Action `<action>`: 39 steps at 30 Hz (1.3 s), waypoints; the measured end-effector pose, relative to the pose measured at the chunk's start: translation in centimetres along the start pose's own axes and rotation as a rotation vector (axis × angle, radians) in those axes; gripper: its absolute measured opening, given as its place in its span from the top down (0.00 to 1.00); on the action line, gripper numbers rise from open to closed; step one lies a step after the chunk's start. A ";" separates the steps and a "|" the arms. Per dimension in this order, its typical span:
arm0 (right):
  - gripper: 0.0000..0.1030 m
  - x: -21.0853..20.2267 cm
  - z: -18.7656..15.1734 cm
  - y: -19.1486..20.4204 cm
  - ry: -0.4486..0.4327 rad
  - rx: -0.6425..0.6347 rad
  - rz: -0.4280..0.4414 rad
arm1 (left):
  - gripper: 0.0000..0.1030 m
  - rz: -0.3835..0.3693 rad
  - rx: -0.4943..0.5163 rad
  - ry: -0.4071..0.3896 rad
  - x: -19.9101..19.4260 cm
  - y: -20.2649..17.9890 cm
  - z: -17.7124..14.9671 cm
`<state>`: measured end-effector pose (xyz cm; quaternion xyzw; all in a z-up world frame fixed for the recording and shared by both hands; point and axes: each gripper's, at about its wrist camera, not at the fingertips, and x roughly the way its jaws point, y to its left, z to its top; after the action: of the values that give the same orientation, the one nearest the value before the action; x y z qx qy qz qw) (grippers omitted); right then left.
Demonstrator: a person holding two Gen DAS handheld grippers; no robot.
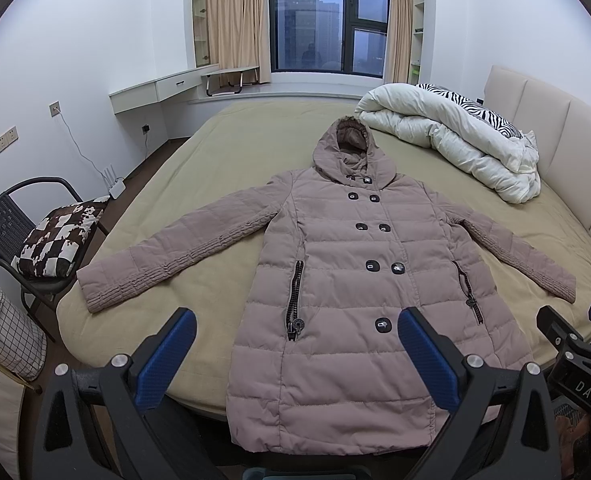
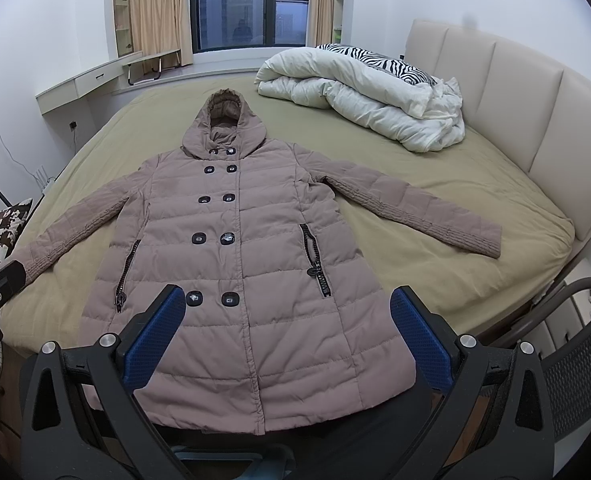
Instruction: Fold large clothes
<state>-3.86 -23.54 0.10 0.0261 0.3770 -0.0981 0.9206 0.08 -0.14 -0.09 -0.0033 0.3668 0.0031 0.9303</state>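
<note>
Both hand-held grippers, left and right, spread wide above coat; laundry basket only in left view.

One coat lies on one bed, with two sleeves, two zip pockets and ten dark buttons in five pairs. One rolled duvet sits at two o'clock, one chair at nine o'clock.

The coat is lying flat on the bed ahead of the left gripper's fingers, hood pointing away. A duvet is sitting beyond, to their right; a chair is standing left.
</note>
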 end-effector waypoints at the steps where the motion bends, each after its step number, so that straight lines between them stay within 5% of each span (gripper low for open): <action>1: 0.00 0.0 0.0 0.0 0.000 0.000 0.000 | 0.00 0.000 0.000 0.000 0.0 0.0 0.0; 29: 0.00 0.2 0.2 -0.3 0.002 0.014 0.016 | 0.00 -0.001 -0.025 -0.010 0.8 0.0 0.6; 34: 0.00 4.2 1.2 -3.5 0.008 0.134 0.100 | 0.00 -0.082 -0.062 0.071 5.9 -0.4 2.8; 39: 0.00 10.6 2.1 -10.9 0.054 0.338 0.110 | 0.00 -0.053 0.035 0.105 10.5 -2.2 3.8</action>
<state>2.79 -36.23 -5.58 0.2036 0.3778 -0.1088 0.8966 10.37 -2.26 -4.41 0.0034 0.4147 -0.0280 0.9095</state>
